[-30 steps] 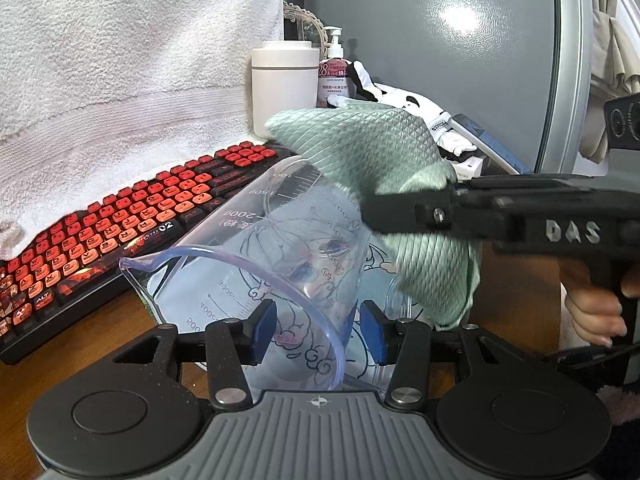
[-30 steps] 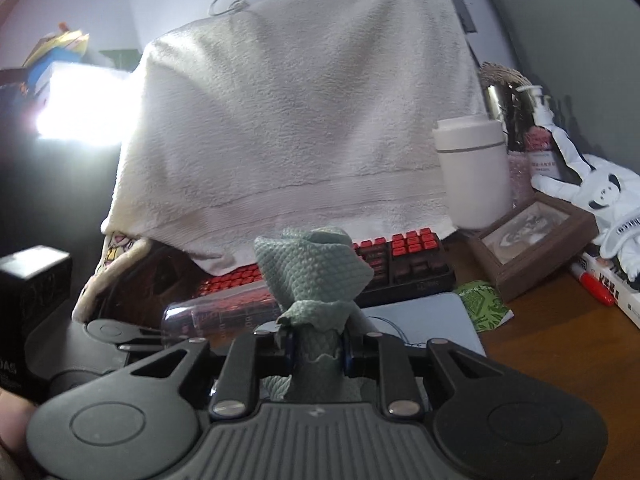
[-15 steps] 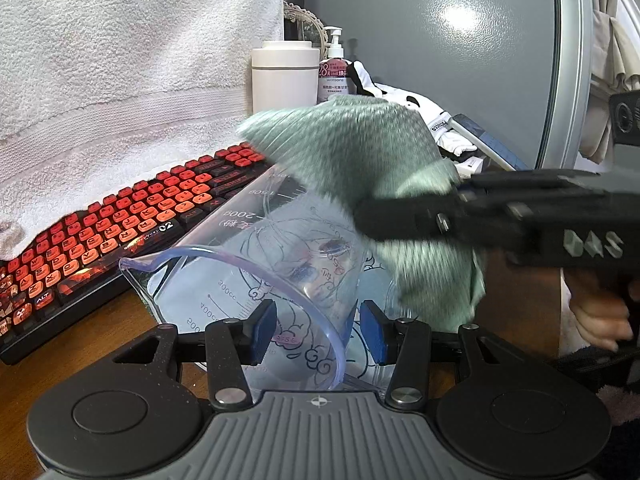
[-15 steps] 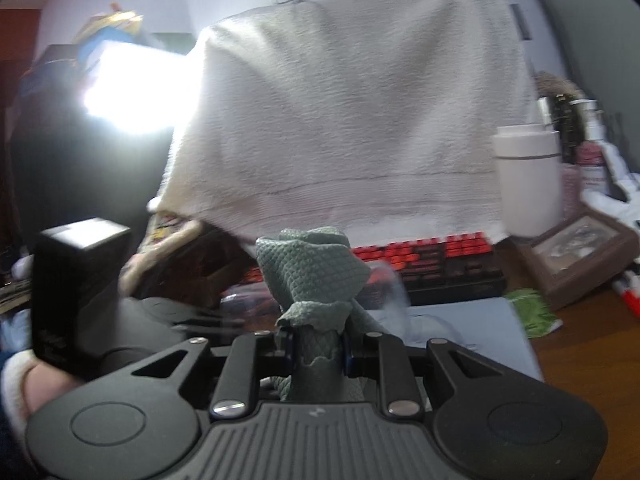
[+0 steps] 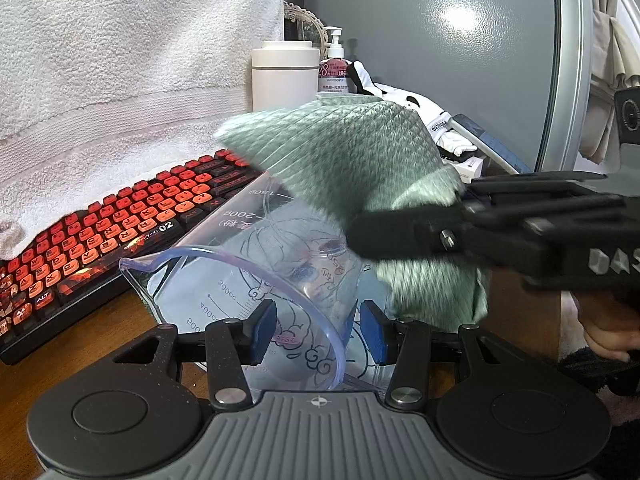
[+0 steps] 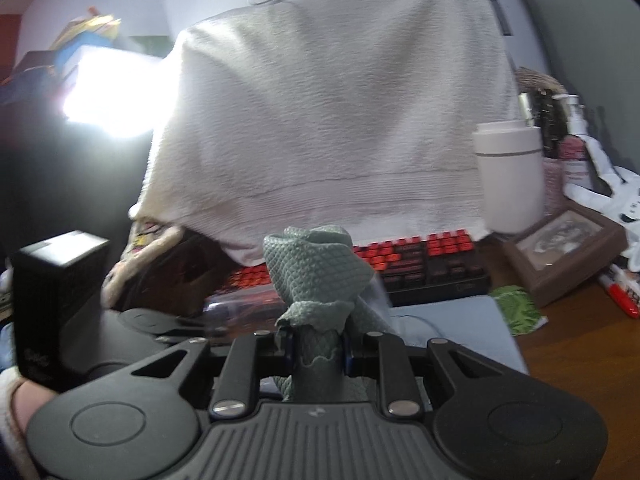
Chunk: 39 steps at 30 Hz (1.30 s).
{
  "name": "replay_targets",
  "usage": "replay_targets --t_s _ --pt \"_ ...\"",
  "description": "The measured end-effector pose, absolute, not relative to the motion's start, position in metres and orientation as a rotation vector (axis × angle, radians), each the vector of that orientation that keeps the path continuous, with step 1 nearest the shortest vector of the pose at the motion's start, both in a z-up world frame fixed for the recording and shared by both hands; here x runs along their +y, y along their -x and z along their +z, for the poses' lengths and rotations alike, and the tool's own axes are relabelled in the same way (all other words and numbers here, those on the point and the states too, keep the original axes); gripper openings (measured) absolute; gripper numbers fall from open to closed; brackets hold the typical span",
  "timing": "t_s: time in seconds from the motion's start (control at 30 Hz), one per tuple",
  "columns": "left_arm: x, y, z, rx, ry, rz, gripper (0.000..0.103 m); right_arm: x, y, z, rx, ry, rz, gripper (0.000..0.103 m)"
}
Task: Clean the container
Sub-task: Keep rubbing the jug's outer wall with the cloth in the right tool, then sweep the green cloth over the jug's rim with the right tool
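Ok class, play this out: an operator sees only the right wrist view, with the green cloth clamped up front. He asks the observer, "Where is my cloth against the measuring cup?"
Observer: In the left wrist view, the green cloth lies over the far, base end of the clear measuring cup.
Operator: Which way does the cup face?
Observer: It is tipped, with its mouth toward the left gripper.
Operator: Is the cup gripped?
Observer: The blue pads stand apart with the near rim between them. Contact does not show.
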State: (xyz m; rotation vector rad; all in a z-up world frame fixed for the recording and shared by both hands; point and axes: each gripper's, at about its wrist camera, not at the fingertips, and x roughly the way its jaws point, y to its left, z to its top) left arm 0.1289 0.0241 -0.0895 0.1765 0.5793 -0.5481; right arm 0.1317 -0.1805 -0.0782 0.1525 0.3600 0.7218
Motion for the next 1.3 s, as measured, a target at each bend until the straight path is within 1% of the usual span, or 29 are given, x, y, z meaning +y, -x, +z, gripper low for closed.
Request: replay_targets --t_s 0.2,0.53,0.63,1.0,1.3 --pt "0.023 -0.128 -0.089 0.579 -0.177 -0.548 0.046 -0.177 -0.129 -0.075 0.365 -0.153 0.787 0.02" --pt "0.024 -0.129 -0.09 0.579 -0.177 -0.547 0.046 -0.195 -0.158 -0.073 0.394 -0.262 0.653 0.02" --pt "0.023 -0.129 -0.09 0.579 -0.178 -0.545 0.046 -0.191 -0.157 -0.073 0.395 -0.253 0.648 0.02" --pt "0.023 -0.128 -0.09 0.579 -0.176 -0.545 0.046 -0.172 -0.142 -0.067 0.403 -0.265 0.817 0.02" --pt "0.023 -0.128 -0.09 0.578 -0.177 -0.544 0.046 -0.186 -0.165 -0.064 0.413 -0.305 0.75 0.02"
